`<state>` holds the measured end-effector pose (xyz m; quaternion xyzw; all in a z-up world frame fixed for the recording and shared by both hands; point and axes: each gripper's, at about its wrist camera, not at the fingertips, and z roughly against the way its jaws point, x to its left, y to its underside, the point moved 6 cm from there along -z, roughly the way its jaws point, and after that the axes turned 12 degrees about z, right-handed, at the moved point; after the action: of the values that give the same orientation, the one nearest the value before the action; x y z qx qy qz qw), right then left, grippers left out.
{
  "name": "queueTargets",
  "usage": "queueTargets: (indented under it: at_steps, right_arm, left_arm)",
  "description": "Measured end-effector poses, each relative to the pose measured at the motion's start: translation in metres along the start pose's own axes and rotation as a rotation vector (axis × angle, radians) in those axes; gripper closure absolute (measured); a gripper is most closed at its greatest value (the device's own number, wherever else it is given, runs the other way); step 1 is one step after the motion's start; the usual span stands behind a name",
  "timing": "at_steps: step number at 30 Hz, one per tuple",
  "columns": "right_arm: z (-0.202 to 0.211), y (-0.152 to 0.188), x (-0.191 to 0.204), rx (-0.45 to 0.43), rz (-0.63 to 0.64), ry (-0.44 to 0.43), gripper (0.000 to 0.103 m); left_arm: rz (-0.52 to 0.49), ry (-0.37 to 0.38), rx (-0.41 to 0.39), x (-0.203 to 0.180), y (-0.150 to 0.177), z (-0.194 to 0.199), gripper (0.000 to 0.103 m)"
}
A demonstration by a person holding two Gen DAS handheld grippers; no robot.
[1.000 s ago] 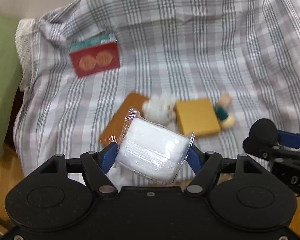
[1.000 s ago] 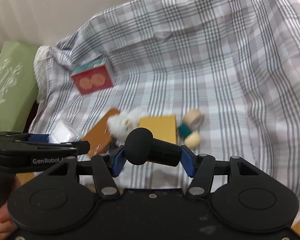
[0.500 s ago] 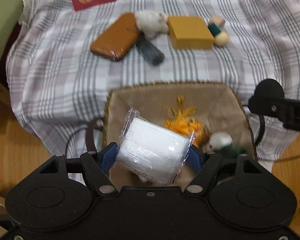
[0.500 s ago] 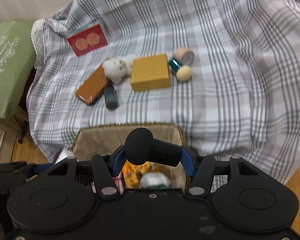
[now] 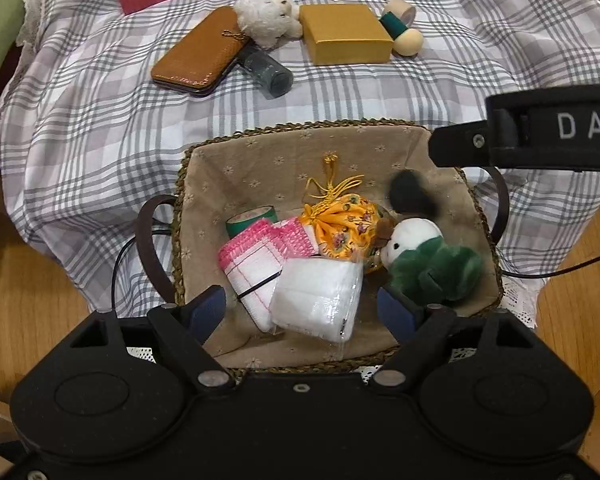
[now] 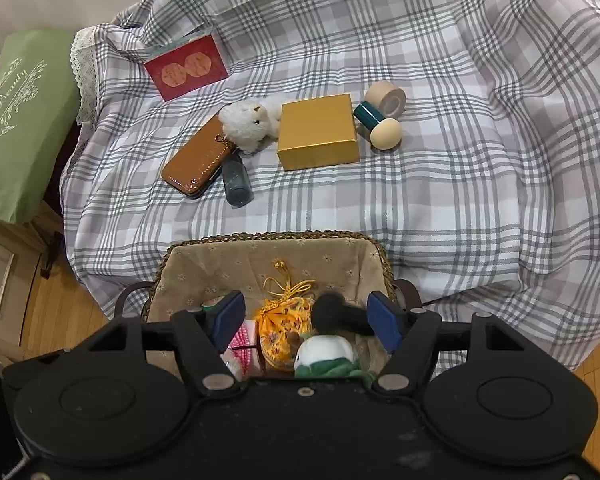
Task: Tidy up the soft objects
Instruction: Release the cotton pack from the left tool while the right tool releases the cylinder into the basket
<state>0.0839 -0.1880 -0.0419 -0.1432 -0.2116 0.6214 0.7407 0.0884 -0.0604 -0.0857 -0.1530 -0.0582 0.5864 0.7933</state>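
A wicker basket (image 5: 284,126) (image 6: 284,236) with a beige liner sits below both grippers. My left gripper (image 5: 302,310) is opening. The white plastic-wrapped pack (image 5: 316,300) lies free between its blue pads, resting on a pink mesh cloth (image 5: 256,256). My right gripper (image 6: 307,318) is opening too. The black fuzzy piece (image 6: 338,312) (image 5: 410,196) is blurred and loose between its pads, above a green and white plush (image 5: 424,260) (image 6: 326,354). A yellow drawstring pouch (image 5: 340,228) (image 6: 284,336) also lies in the basket. A white teddy (image 5: 268,20) (image 6: 246,122) rests on the plaid sheet.
On the plaid sheet (image 6: 460,160) beyond the basket lie a brown case (image 6: 196,160), a dark bottle (image 6: 236,180), a yellow box (image 6: 318,132), a tape roll (image 6: 386,96), a mushroom-shaped item (image 6: 380,128) and a red box (image 6: 186,66). A green bag (image 6: 16,120) stands at the left, with wood floor around.
Both grippers came down from over the sheet to above the basket. Their jaws have spread since half a second ago. The white pack dropped into the basket and the black piece left the right pads.
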Motion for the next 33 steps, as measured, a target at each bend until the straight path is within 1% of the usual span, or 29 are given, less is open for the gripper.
queueTargets:
  at_steps: [2, 7, 14, 22, 33]
  right_arm:
    - [0.001, 0.001, -0.001, 0.001, 0.002, 0.005, 0.035]
    - [0.003, 0.006, -0.004, 0.0, 0.012, 0.054, 0.034]
    - [0.007, 0.023, -0.002, 0.006, 0.025, 0.075, 0.033]
    - [0.022, 0.047, 0.006, -0.011, 0.047, 0.074, 0.032]
    - [0.041, 0.067, 0.011, -0.048, 0.042, 0.08, 0.031]
  left_arm:
    - [0.013, -0.011, -0.01, 0.002, 0.0, 0.001, 0.023]
    - [0.043, -0.043, -0.032, 0.008, 0.0, 0.004, 0.023]
    - [0.085, -0.082, -0.06, 0.015, 0.005, 0.013, 0.023]
    - [0.137, -0.12, -0.124, 0.021, 0.013, 0.029, 0.023]
    - [0.14, -0.136, -0.186, 0.019, 0.026, 0.046, 0.023]
